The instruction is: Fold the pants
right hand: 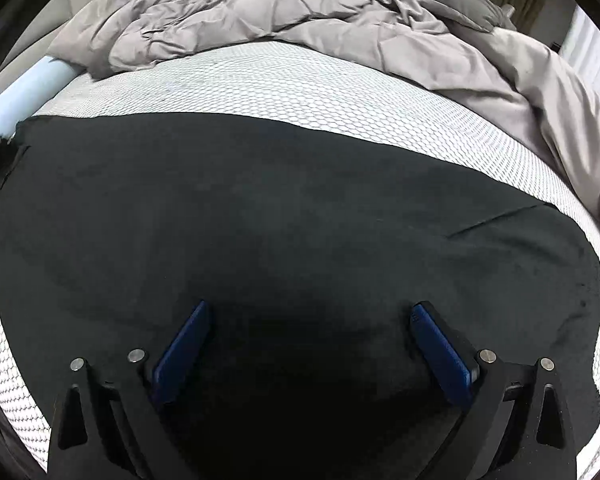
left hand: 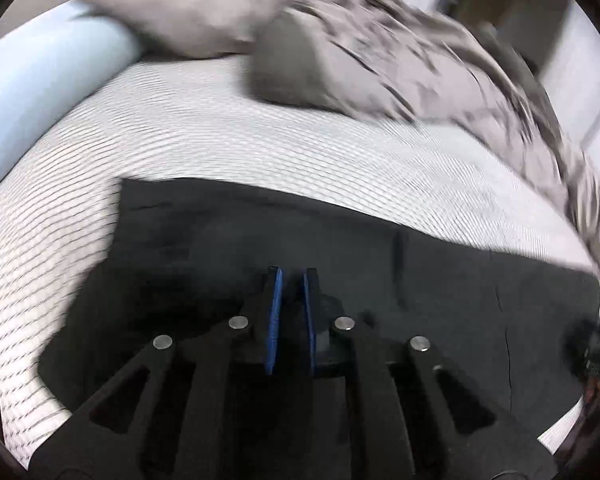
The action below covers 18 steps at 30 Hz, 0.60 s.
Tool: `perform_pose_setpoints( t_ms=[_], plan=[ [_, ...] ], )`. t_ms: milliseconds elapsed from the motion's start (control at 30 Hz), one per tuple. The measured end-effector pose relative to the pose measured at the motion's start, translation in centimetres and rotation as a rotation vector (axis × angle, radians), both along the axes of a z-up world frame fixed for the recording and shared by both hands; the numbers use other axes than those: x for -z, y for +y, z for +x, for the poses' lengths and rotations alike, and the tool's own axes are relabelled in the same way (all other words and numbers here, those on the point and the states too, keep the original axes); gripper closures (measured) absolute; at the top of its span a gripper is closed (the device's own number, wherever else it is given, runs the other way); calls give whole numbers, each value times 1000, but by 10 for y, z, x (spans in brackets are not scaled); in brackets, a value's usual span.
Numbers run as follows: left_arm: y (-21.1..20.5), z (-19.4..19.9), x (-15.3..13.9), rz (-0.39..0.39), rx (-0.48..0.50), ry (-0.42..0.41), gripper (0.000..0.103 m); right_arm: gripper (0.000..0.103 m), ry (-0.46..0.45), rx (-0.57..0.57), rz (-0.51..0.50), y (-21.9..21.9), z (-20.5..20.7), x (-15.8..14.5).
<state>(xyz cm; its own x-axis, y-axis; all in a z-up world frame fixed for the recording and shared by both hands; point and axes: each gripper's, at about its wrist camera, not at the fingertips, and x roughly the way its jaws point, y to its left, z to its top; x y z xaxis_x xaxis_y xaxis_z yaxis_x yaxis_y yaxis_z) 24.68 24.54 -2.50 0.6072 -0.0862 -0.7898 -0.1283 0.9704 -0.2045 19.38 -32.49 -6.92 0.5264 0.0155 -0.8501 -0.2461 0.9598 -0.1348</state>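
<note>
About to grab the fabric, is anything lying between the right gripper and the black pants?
Nothing visible. The open right gripper sits directly over the pants; the gray comforter lies farther back on the mattress.

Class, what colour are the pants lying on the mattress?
The pants are black, plain with no pattern; the right wrist view shows them best.

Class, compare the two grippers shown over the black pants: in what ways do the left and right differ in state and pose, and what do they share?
1. The left gripper has its jaws nearly together with only a narrow gap; the right gripper has its jaws spread wide.
2. The left view is motion-blurred; the right view is sharp.

Both have blue pads on black fingers, and both point over the black pants lying on the white mattress. Whether the left one pinches fabric cannot be told.
</note>
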Motion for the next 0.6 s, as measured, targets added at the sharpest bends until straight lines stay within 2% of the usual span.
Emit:
perform_pose_setpoints(
  t_ms=[67, 100, 167, 267, 367, 433, 500, 533, 567, 600],
  plan=[
    [-8, 17, 11, 65, -14, 40, 92, 2, 0, -29, -9, 8, -2, 0],
    [-2, 24, 20, 95, -68, 75, 92, 2, -2, -45, -14, 13, -3, 0],
    [7, 25, 21, 58, -123, 71, 92, 2, -5, -59, -33, 15, -4, 0],
    [16, 20, 11, 70, -188, 64, 92, 2, -7, -23, -43, 2, -4, 0],
    [6, -4, -9, 13, -170, 27, 91, 2, -7, 5, -14, -11, -5, -3],
    [-19, -20, -27, 42, -135, -19, 91, 2, -18, 11, 4, -13, -10, -9],
    [-53, -37, -42, 37, -68, -57, 82, 2, -23, -12, 48, -9, -16, -14],
    [-74, -45, -46, 23, -35, -73, 68, 2, -20, -42, 73, -2, -20, -17],
    [-98, -51, -49, 5, 6, -94, 60, 2, -21, -66, 83, 5, -23, -17],
    [-128, -57, -48, -24, 72, -123, 43, 2, -20, -102, 88, 15, -27, -17]
  ],
)
